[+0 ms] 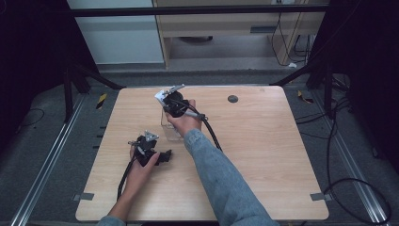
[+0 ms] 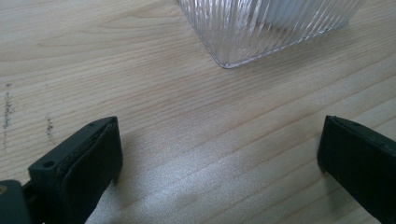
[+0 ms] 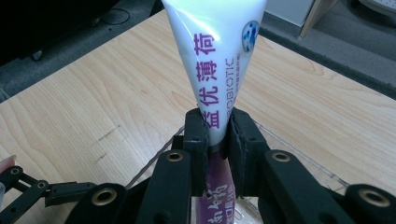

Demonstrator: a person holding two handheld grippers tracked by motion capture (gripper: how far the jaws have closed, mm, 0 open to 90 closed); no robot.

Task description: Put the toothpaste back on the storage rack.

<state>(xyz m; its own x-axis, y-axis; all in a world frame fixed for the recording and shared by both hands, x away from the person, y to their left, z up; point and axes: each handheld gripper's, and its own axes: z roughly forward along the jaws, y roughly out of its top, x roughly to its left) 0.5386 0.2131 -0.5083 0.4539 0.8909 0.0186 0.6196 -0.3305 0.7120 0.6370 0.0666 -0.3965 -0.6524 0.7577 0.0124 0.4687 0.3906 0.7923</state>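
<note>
A white tube with purple lettering (image 3: 215, 56) is pinched near its middle by my right gripper (image 3: 218, 125), which is shut on it. The tube's purple lower part hangs into a clear ribbed glass container (image 2: 266, 28) below the jaws. In the high view the right gripper (image 1: 168, 101) holds the tube (image 1: 161, 96) above the container (image 1: 170, 129) at the middle of the wooden table (image 1: 263, 155). My left gripper (image 1: 164, 156) rests on the table just in front of the container. Its jaws stand wide open (image 2: 219, 149) with bare wood between them.
A small dark round spot (image 1: 232, 99) lies on the table's far side. Grey tape pieces (image 1: 83, 196) mark the front corners. Metal rails (image 1: 44, 169) run along both sides of the table, and cables (image 1: 348, 179) lie on the floor at the right.
</note>
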